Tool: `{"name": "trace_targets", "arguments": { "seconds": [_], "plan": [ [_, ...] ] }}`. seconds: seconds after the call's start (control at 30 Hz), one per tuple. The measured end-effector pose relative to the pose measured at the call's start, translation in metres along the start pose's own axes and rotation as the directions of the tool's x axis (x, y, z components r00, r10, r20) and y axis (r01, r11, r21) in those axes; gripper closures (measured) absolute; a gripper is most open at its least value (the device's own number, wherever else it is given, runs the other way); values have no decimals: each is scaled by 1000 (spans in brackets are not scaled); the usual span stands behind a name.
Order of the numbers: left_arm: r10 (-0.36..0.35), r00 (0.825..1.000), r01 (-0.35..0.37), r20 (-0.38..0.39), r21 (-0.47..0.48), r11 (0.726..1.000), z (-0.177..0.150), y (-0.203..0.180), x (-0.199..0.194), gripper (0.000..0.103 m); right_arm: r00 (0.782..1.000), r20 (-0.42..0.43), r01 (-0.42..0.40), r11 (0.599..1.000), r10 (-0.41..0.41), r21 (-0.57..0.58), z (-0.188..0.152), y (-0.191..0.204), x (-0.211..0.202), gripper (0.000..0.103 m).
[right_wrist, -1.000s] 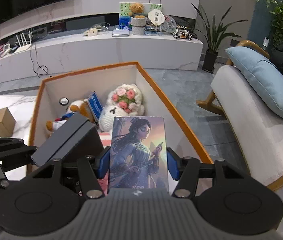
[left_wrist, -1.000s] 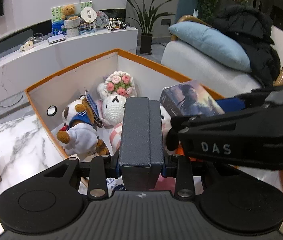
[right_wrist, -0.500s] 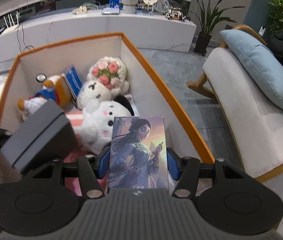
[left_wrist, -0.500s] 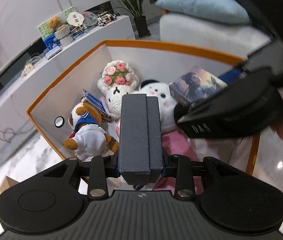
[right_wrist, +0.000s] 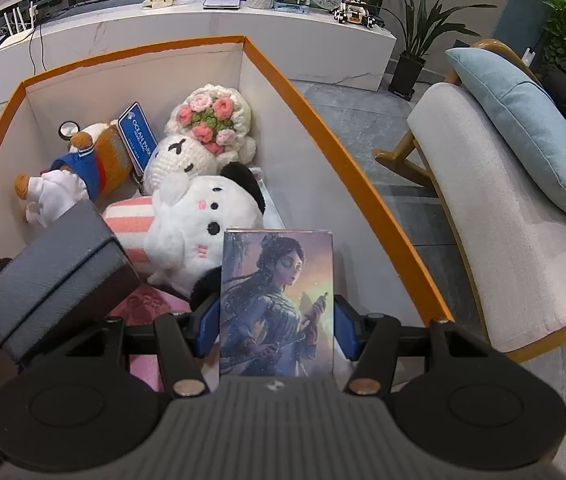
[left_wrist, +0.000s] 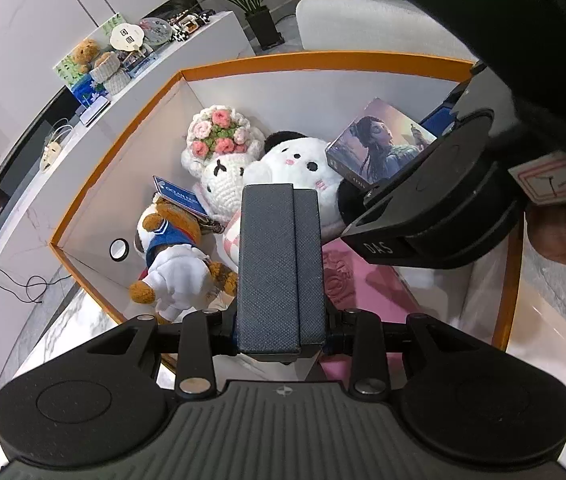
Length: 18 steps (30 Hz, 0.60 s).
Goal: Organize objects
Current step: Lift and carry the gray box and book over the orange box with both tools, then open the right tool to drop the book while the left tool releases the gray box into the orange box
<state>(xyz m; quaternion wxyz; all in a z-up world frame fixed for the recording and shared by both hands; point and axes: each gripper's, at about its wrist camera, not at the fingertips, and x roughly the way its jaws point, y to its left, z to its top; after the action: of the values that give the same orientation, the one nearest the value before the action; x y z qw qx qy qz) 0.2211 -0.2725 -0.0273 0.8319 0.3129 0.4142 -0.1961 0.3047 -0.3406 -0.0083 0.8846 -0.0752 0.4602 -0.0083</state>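
Left wrist view: the left gripper (left_wrist: 281, 334) is clenched on a dark grey textured case (left_wrist: 279, 268), which stands up the middle of the frame from lower centre. Behind it, filling the centre, is an orange-rimmed box (left_wrist: 323, 62) with white inner walls. Inside the box, at left, lies a brown-and-white plush dog (left_wrist: 171, 248) in a blue and white outfit, with a blue tag (left_wrist: 181, 196) just above it. Above centre sits a white crocheted doll (left_wrist: 223, 152) with a crown of pink flowers, and just right of it a white plush (left_wrist: 295, 164) with black ears. A pink flat item (left_wrist: 363, 284) covers the box floor at centre right. From the upper right the right gripper (left_wrist: 439, 208) reaches in, grasping an illustrated card box (left_wrist: 379, 146) that hangs inside the orange-rimmed box, near the white plush. A finger (left_wrist: 563, 240) shows at the right edge.

Right wrist view: the right gripper (right_wrist: 277, 328) grips the illustrated card box (right_wrist: 277, 304) by its two long edges, blue pads on either side, in the lower centre. The card box stands upright over the near end of the orange-rimmed box (right_wrist: 323, 128). The grey case (right_wrist: 55, 276) sits tilted at lower left, also over the box. The white plush (right_wrist: 199, 228) lies in the centre, the crocheted doll (right_wrist: 207, 136) above it, the plush dog (right_wrist: 83, 164) at upper left. A blue cushion (right_wrist: 523, 128) rests on a chair at right.
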Motion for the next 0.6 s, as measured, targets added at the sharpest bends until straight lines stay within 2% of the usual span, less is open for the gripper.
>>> {"name": "trace_targets", "arguments": {
  "seconds": [0.27,0.4,0.47,0.6],
  "plan": [
    [-28,995,35,-98,74,997,8,1,6,64,1000,-8,-2,1000,2,-1,-2,-1,2,44],
    [-37,993,46,-109,85,995,8,2,7,62,1000,-11,-2,1000,2,-2,-2,-1,2,44],
    [-36,993,45,-111,80,996,8,2,7,54,1000,-12,1,1000,-1,-9,-2,0,2,44],
    [-39,993,48,-111,79,996,8,4,7,51,1000,-9,7,1000,-7,-24,-2,2,1,43]
  ]
}}
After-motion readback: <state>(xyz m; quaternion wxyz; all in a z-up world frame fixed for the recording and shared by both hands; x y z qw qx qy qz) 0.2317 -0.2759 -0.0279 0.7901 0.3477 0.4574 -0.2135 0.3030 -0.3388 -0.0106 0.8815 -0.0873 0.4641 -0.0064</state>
